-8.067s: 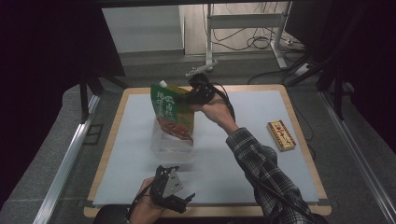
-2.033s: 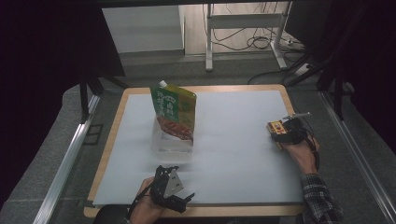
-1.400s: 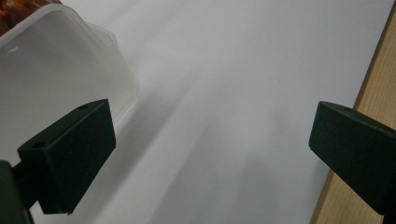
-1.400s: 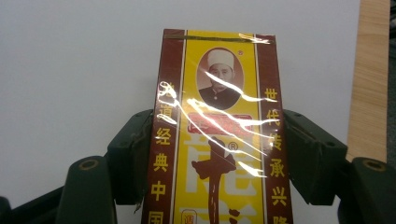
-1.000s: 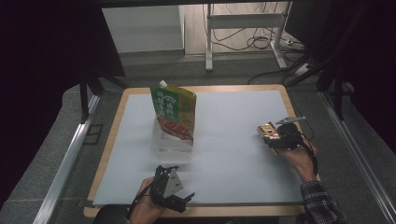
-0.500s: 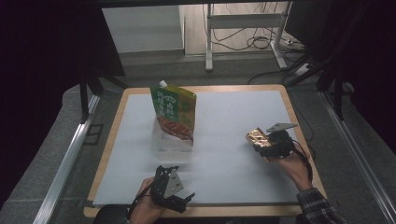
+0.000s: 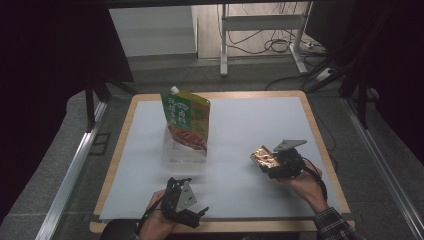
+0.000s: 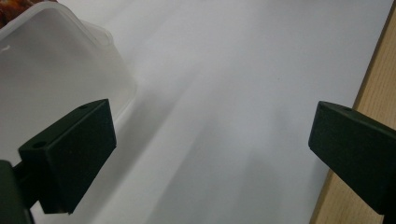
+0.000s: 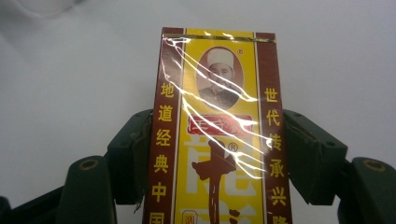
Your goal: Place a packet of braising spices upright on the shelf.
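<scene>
Near the front edge of the tabletop [image 7: 230,200], left claw [image 7: 199,214] rests with jaws wide apart on nothing, just short of the clear plastic tub [image 7: 182,155]; green pouch [image 7: 186,120] stands upright in that tub at mid-left. Over on the right, right claw [image 7: 264,162] is clamped on the flanks of a yellow-and-maroon seasoning box [image 7: 263,156], carried clear of the white surface, well apart from the tub. Judgement: pouch looks placed, box picked but not delivered — roughly halfway.

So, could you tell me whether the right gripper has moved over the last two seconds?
Yes. The right gripper, shut on the yellow packet, has moved from the table's right edge toward the green pouch.
</scene>
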Demonstrator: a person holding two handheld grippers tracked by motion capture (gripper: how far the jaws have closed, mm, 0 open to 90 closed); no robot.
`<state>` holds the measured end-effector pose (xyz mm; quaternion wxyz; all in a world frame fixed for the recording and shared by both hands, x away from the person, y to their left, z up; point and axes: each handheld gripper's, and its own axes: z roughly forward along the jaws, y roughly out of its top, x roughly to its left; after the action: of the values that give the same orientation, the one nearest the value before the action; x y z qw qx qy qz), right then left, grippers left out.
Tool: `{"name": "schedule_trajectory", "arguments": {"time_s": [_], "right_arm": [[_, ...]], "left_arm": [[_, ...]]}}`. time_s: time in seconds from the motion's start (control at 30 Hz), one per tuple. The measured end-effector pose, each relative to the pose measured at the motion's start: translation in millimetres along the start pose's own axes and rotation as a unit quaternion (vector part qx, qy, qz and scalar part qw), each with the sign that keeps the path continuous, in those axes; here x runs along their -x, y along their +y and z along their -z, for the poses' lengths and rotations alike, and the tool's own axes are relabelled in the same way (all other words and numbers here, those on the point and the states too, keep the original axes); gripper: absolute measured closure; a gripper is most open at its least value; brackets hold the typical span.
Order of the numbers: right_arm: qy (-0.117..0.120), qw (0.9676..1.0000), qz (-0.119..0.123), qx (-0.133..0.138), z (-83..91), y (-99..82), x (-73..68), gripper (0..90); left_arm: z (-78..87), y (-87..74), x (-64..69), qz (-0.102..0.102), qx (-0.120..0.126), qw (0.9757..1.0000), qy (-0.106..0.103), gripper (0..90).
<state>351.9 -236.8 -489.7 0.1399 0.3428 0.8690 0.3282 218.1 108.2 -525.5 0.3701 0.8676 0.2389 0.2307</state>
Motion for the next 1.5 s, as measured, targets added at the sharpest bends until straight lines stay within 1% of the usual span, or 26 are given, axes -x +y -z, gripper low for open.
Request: {"name": "schedule_trajectory", "arguments": {"time_s": [0.1, 0.17, 0.3, 0.4, 0.47, 0.57, 0.63, 0.8, 0.83, 0.9, 0.93, 1.03, 1.1, 1.2, 1.27, 1.37, 1.5], "right_arm": [[0.006, 0.9999, 0.010, -0.005, -3.0, 0.0, -5.2, 31.5], [0.008, 0.9998, 0.012, -0.011, -5.4, -0.3, -7.6, 31.5], [0.009, 0.9995, 0.018, -0.026, -11.2, -2.9, -7.9, 31.4], [0.018, 0.9988, 0.014, -0.044, -16.5, -5.7, -6.6, 31.1], [0.020, 0.9986, 0.015, -0.047, -18.9, -7.0, -5.7, 30.3], [0.025, 0.9986, 0.013, -0.045, -19.0, -6.1, -5.0, 25.2], [0.025, 0.9984, 0.011, -0.049, -18.7, -5.0, -4.0, 22.8], [0.035, 0.9971, -0.004, -0.067, -19.9, -2.4, -1.8, 18.9], [0.034, 0.9968, -0.005, -0.072, -20.4, -1.6, -2.5, 17.8], [0.037, 0.9955, 0.001, -0.087, -22.3, 0.1, -3.7, 15.8], [0.034, 0.9950, 0.003, -0.094, -23.2, 1.3, -4.6, 15.3], [0.033, 0.9938, 0.007, -0.106, -25.4, 6.3, -6.6, 15.4], [0.026, 0.9922, 0.015, -0.121, -26.6, 10.2, -7.2, 17.1], [0.023, 0.9897, 0.027, -0.139, -28.1, 15.9, -6.5, 19.9], [0.020, 0.9876, 0.032, -0.152, -29.5, 19.3, -6.3, 21.5], [0.020, 0.9832, 0.040, -0.177, -33.9, 25.6, -7.8, 23.8], [0.016, 0.9784, 0.053, -0.199, -39.6, 33.9, -11.1, 25.2]], "left_arm": [[0.1, 0.1, 0.0, 0.000, 0.000, 1.0000, 0.000, 0.7], [0.1, 0.0, 0.0, 0.000, 0.000, 1.0000, 0.000, 0.7], [0.1, 0.0, 0.0, 0.000, 0.000, 1.0000, 0.000, 0.7], [-0.3, 0.0, 0.2, -0.001, -0.002, 1.0000, -0.001, 0.7], [-0.8, -0.2, 0.4, -0.001, -0.004, 1.0000, -0.001, 0.7], [-0.9, -0.1, 0.5, -0.002, -0.005, 1.0000, -0.001, 0.7], [-0.8, -0.1, 0.5, -0.002, -0.005, 1.0000, 0.000, 0.7], [-1.0, 0.2, 0.9, -0.004, -0.006, 1.0000, 0.000, 0.7], [-1.1, 0.3, 1.2, -0.004, -0.006, 1.0000, 0.000, 0.7], [-1.1, 0.4, 1.4, -0.005, -0.006, 1.0000, 0.001, 0.7], [-1.1, 0.4, 1.1, -0.005, -0.005, 1.0000, 0.000, 0.7], [-0.8, 0.2, 0.5, -0.004, -0.006, 1.0000, 0.001, 0.7], [-0.5, 0.3, 0.3, -0.004, -0.004, 1.0000, 0.001, 0.7], [-0.7, 0.3, 0.5, -0.005, -0.006, 1.0000, 0.001, 0.7], [-0.9, 0.3, 0.6, -0.005, -0.006, 1.0000, 0.001, 0.7], [-0.8, 0.3, 0.5, -0.005, -0.006, 1.0000, 0.000, 0.7], [-1.0, 0.3, 0.8, -0.010, -0.010, 0.9999, 0.001, 0.8]]}}
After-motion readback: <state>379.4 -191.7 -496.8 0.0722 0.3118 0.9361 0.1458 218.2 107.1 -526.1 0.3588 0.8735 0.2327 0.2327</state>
